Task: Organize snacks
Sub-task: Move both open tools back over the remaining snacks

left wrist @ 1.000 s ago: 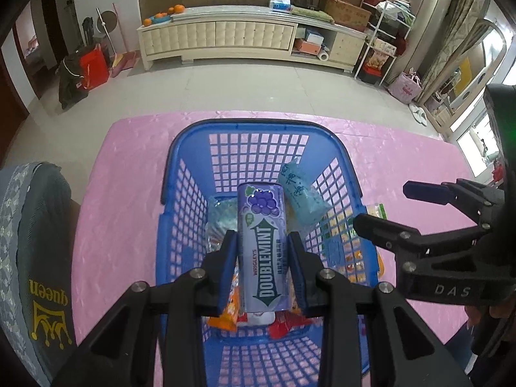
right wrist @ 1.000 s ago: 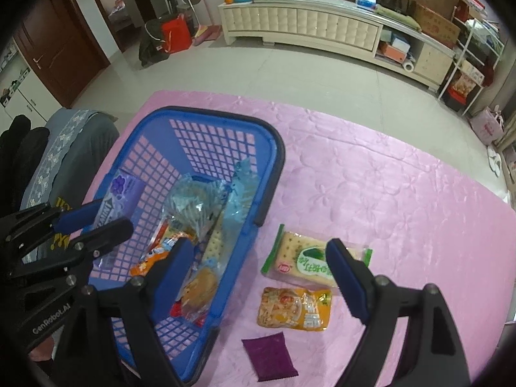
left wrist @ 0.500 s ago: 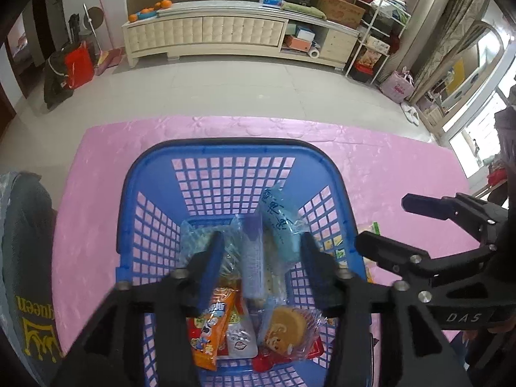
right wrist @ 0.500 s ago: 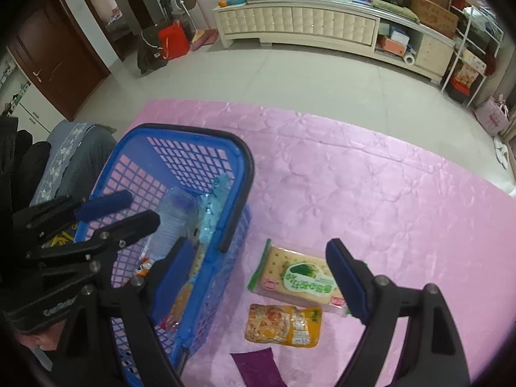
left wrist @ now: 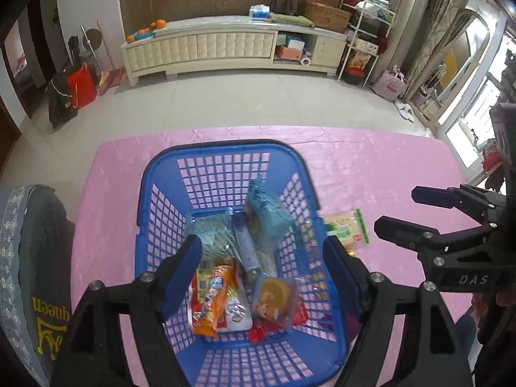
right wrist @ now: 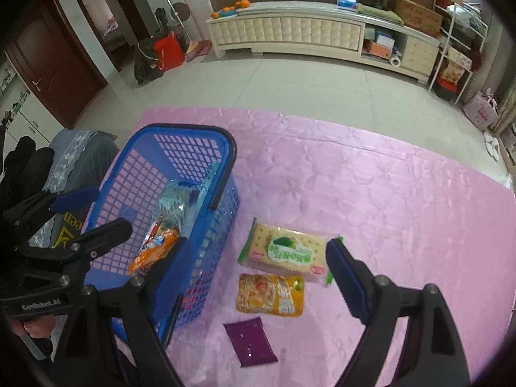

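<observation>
Left gripper (left wrist: 262, 269) over blue basket (left wrist: 222, 153), lower centre of left wrist view; jaws opening, pads clear of everything, nothing gripped. Gum pack (left wrist: 246, 248) lying loose in basket between the pads, on its edge, among other snacks: orange packet (left wrist: 211, 300) at lower left, round cake in clear wrap (left wrist: 274, 295) at lower right, light blue pouch (left wrist: 266, 209) leaning at upper right, clear blue bag (left wrist: 209, 235) at upper left.

Right gripper (right wrist: 258, 269) wide open, empty, lower centre of right wrist view, above pink mat (right wrist: 387, 193). Beneath and between its fingers, on mat just right of basket: cracker pack (right wrist: 287, 248) with green label; yellow packet (right wrist: 271, 295) just below it; purple sachet (right wrist: 250, 342) lower still, near bottom edge. All three outside basket, untouched.

Left gripper also seen at left edge of right wrist view, beside basket. Grey cloth (left wrist: 29, 258) at far left of left wrist view.
</observation>
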Available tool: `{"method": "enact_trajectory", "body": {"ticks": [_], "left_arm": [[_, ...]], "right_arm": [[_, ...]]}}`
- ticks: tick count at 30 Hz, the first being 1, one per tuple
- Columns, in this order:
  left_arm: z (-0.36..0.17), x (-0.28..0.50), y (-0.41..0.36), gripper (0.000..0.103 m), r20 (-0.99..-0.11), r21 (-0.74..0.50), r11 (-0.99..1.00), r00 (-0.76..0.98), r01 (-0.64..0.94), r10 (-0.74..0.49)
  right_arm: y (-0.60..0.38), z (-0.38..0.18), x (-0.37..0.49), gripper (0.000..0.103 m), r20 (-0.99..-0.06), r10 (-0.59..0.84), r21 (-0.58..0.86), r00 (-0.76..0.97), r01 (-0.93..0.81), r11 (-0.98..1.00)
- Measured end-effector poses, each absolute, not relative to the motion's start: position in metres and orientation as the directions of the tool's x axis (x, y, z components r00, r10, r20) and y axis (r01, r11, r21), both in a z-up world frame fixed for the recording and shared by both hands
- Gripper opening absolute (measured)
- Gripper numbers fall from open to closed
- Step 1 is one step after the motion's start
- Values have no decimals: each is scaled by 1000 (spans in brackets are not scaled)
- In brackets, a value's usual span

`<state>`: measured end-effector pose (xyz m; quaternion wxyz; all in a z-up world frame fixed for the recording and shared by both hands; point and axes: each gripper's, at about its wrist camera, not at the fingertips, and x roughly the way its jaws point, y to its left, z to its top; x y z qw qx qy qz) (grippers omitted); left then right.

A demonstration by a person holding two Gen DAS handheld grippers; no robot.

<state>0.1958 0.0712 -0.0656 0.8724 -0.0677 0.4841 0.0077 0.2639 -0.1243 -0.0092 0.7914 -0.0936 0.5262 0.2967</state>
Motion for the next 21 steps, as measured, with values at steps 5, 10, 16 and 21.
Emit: {"method": "enact_trajectory", "body": {"ticks": [5, 10, 16, 21], "left_arm": [[-52, 186, 51, 78, -836, -98, 994, 545, -49, -55], [-45, 180, 26, 78, -829, -115, 993, 552, -13, -89], [-44, 176, -11, 79, -827, -95, 994, 552, 51, -108], [-46, 163, -39, 81, -818, -135, 987, 552, 88, -161]], "right_arm": [[-145, 4, 254, 87, -882, 367, 154, 295, -556, 817], [-167, 12, 247, 87, -878, 364, 149, 312, -544, 826], [-195, 13, 239, 87, -879, 346, 128, 327, -537, 834], [-221, 8, 230, 87, -877, 346, 124, 333, -538, 834]]}}
